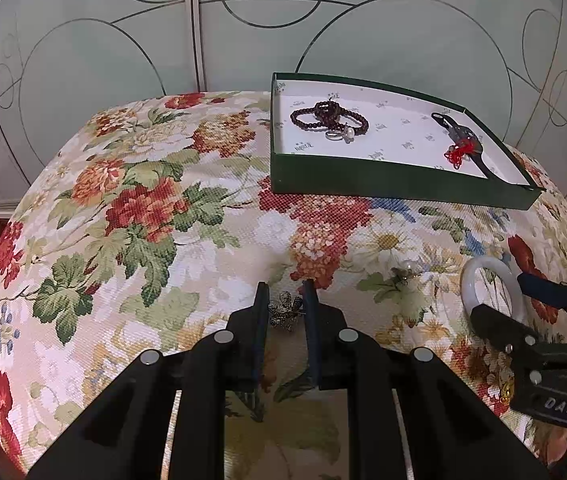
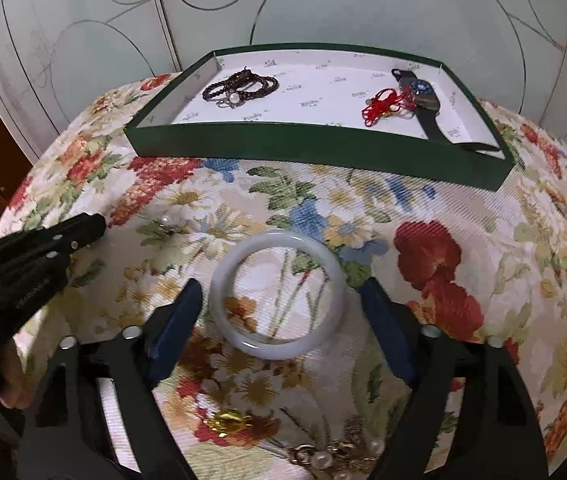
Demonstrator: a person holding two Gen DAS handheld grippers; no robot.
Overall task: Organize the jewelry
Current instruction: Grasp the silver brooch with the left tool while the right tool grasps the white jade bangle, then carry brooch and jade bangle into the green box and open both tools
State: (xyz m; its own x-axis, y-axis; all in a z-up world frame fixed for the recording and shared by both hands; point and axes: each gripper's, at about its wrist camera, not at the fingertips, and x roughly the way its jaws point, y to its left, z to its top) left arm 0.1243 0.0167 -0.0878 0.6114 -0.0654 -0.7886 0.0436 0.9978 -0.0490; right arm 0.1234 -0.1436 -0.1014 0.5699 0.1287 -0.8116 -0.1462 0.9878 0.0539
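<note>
Between the right tongs (image 2: 279, 312), whose blue pads stood apart on either side without touching it, the pale jade bangle (image 2: 277, 294) lay flat on the floral cushion (image 2: 483, 220), near its front edge. Left tongs (image 1: 285, 304) were closed on a small dark flower brooch (image 1: 285, 312), also near the front edge. Toward the cushion's far edge sat the green tray (image 2: 315, 148): dark bead bracelets (image 2: 243, 84) with a pearl ring (image 2: 234, 98) at its left end, a red cord (image 2: 383, 106) and black watch (image 2: 425, 100) at its right end. Gold and pearl pieces (image 2: 323, 454) lay at the cushion's near edge, blurred.
</note>
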